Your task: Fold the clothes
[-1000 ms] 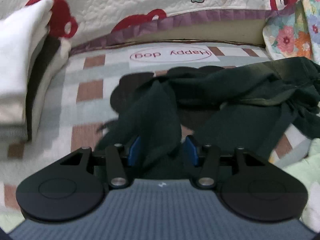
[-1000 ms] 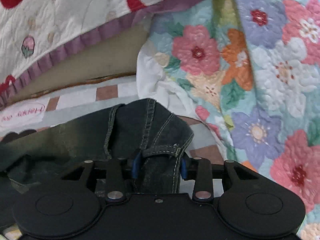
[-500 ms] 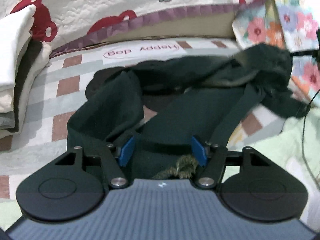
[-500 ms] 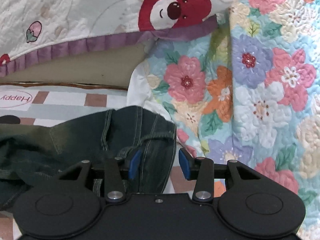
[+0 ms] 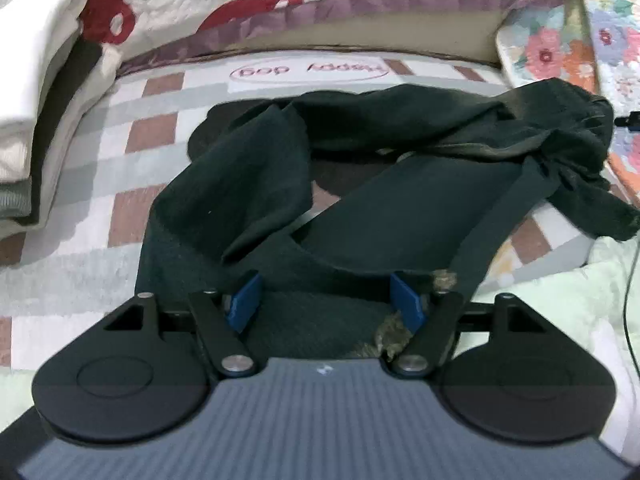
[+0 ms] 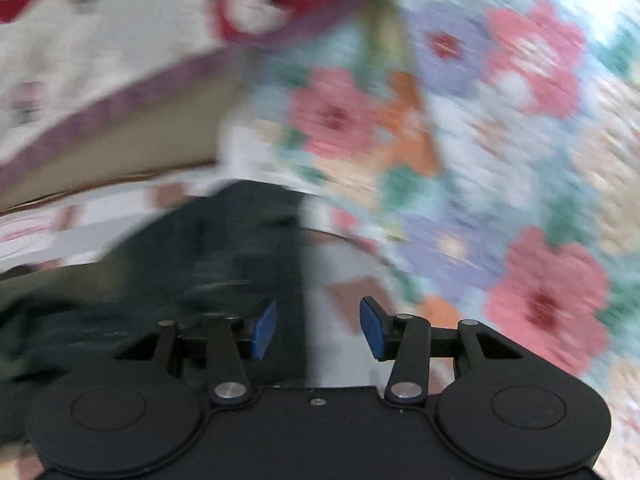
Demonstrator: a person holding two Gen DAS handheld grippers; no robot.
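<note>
In the left wrist view we are seeing a stack of folded clothes [image 5: 36, 92] lying far left on the checked blanket [image 5: 132, 148], a floral quilt [image 5: 560, 40] right. The dark jeans [image 5: 400, 216] are stretching left to right across the blanket. Our left gripper [image 5: 326, 298] has just been opening, cloth loose between its pads.

In the blurred right wrist view, the right gripper [image 6: 318, 330] is standing apart, having just opened; the jeans' edge [image 6: 224, 248] is lying beside its left pad.
</note>
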